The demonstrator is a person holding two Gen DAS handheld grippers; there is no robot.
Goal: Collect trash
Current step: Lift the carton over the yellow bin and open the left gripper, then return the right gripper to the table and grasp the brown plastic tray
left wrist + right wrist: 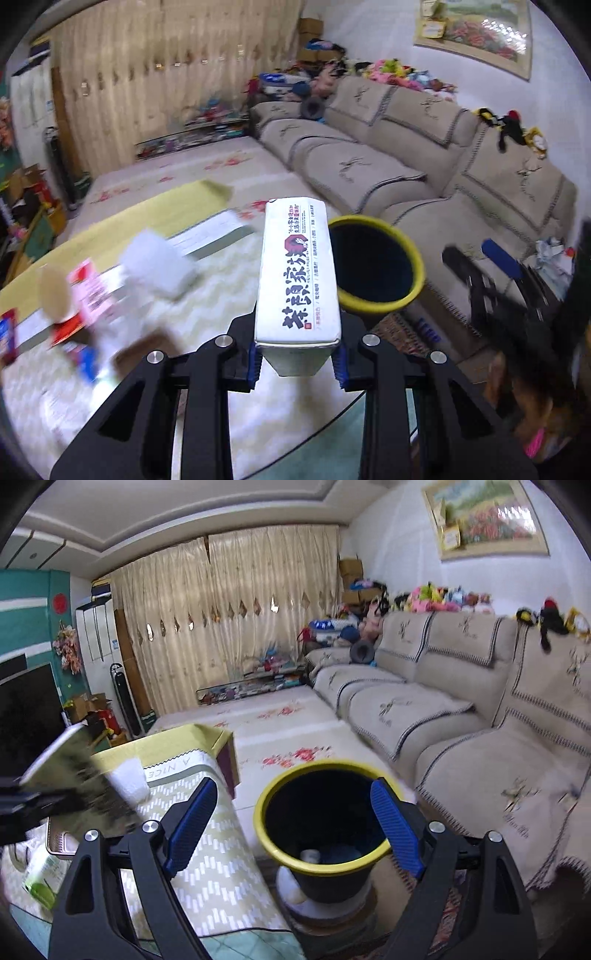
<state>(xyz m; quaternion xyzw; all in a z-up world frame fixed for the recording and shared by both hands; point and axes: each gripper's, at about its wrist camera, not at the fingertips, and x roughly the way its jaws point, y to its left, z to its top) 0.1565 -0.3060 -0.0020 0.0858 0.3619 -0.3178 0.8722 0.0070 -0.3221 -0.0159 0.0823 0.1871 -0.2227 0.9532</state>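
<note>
My left gripper (297, 363) is shut on the near end of a long white carton (297, 273) printed with large dark characters. The carton points away from me, its far end beside the yellow-rimmed black bin (373, 262). In the right wrist view the bin (273, 834) stands on the floor between table and sofa, with a small white item (309, 856) at its bottom. My right gripper (295, 823) is open and empty, its blue pads framing the bin's mouth. The carton (70, 775) shows as a blur at the left there.
The table (221, 295), under a pale zigzag cloth, carries a white tissue pack (159, 262), pink and red packets (92, 291) and flat papers. A beige sofa (406, 155) runs along the right. A floral mat (288, 716) covers the floor beyond the bin.
</note>
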